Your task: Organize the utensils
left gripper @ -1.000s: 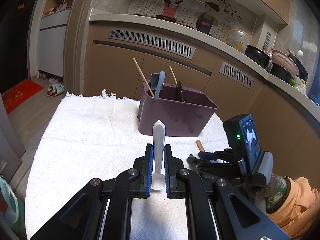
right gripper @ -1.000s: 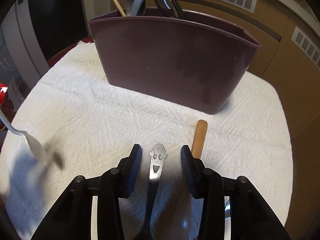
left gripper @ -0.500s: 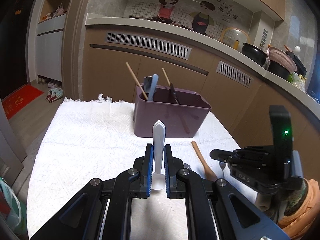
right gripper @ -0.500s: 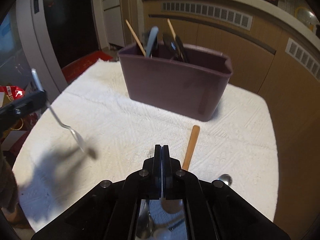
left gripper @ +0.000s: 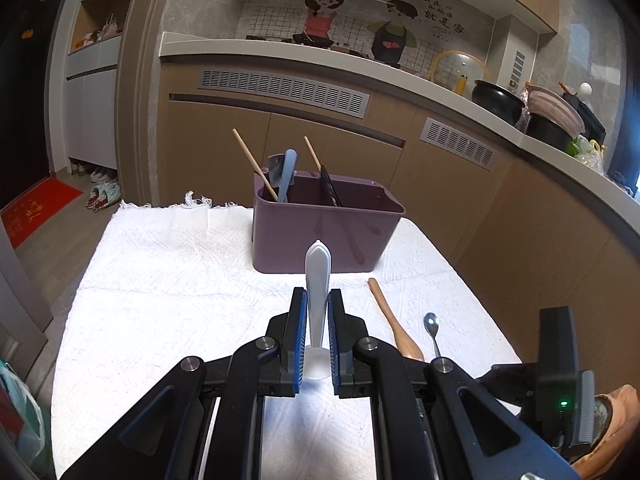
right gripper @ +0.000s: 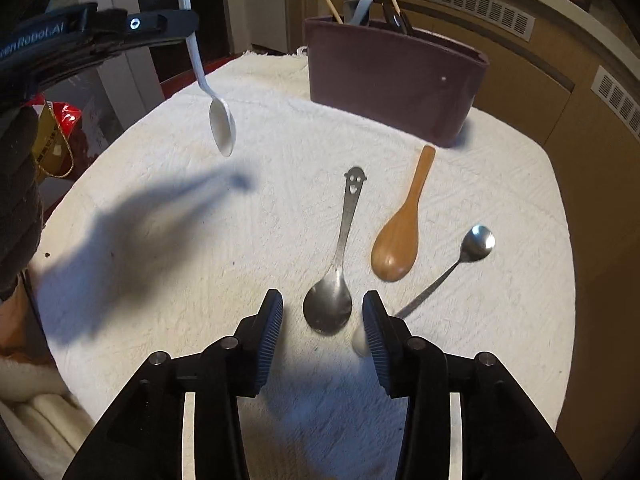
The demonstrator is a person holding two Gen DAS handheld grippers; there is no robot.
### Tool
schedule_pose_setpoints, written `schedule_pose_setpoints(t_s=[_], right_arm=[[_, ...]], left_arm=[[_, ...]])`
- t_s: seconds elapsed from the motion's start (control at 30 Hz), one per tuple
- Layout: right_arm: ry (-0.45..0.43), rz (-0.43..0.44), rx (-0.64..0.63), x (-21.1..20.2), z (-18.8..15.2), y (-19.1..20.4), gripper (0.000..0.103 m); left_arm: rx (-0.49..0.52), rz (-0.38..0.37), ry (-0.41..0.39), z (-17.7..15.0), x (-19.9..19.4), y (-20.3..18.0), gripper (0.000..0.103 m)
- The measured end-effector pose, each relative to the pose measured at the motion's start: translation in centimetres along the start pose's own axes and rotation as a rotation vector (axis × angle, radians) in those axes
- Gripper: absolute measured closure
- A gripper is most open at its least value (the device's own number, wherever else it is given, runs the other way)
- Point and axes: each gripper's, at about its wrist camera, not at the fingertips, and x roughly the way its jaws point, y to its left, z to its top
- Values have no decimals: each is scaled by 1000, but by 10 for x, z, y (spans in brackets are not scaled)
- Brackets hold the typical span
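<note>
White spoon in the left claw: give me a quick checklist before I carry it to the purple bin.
1. Grip: left claw shut on the white spoon, handle between the pads: ok.
2. Spoon clear of the towel: hangs above it, shadow below: ok.
3. Room in the purple bin: open space toward its right end: ok.
4. Right claw out of the path: open, low over the smiley spoon: ok.
5. Slip in the grip: cannot tell.

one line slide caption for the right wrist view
Open right gripper above smiley-handled spoon; left gripper holds white spoon aloft.
</note>
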Motion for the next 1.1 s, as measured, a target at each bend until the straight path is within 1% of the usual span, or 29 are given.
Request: schedule_pose_setpoints(t_s=[0.07,0.13,0.2,0.23,0.27,0.33,0.4,0.6,0.7,0.83,0.9,1.1], right_arm=[[12,19,3,3,-4,0,60],[3,-9,-23,9,-6,4,60],[-7,-9,-10,8,-5,0,62],[-10,-14,5,8,-4,-3,70],[-10,-26,18,8,-3,-7,74],[-20,-43,41,4,-1,-13,74],[-50,-58,52,-8,1,-18,74],[-223,-117,71,-72,23,-31,75],[-291,-152,70,-92,35,-36,75],[-326,-172,94,-96,48,-46,76],[-337,-161,108,-97,52,-50,76],[-359,-151,95,-99,56,-46,77]], left_arm=[[4,-1,-1,0,-1,-1,95],[1,1,-3,0,-2,-1,95],[0,3,-3,0,-3,-1,95],[0,3,-3,0,-4,-1,95],[0,2,-4,0,-4,-1,95],[0,4,-6,0,-4,-1,95],[-2,5,-8,0,-5,0,95],[7,-5,-15,0,-8,-7,95],[16,-9,-14,0,-9,-11,95],[22,-4,-15,1,-10,-13,95],[23,1,-16,2,-11,-12,95],[25,0,-19,4,-10,-13,95]])
